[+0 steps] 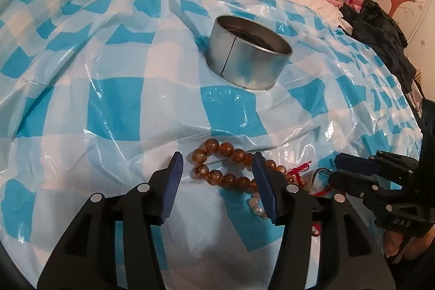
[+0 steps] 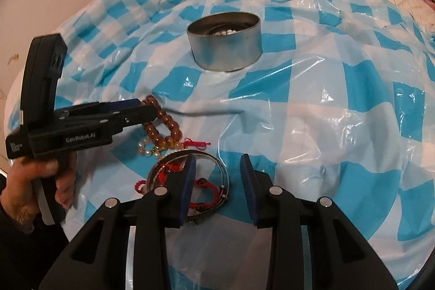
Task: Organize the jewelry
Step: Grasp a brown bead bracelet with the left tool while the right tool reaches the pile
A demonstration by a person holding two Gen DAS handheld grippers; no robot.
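The left tool (image 1: 217, 181) stood spread over the amber bracelet (image 1: 217, 175); the left pad lay clear of the beads on the cloth (image 1: 108, 99), the right pad sat across the bead loop, so the loop was straddled only in part. The bracelet lay on the checkered cloth covering the bed, well short of the tin (image 1: 247, 56); a pearl string (image 1: 255, 204) and a red cord (image 1: 300, 169) touched its near end.

To do the pick well, judged from this layout: centre the loop side between the pads before closing; pinch across one strand of beads, not over the pearl string; press lightly, since the plastic cloth over soft bedding would likely give and wrinkle; lift straight, then check that the red cord does not trail along.

The left tool pointed forward and down toward the tin, low over the cloth. The right tool (image 2: 217, 186) was likewise spread and held nothing; it hovered low over the bangles (image 2: 217, 162), its left pad inside their ring. The tin already held pale beads (image 2: 223, 32).
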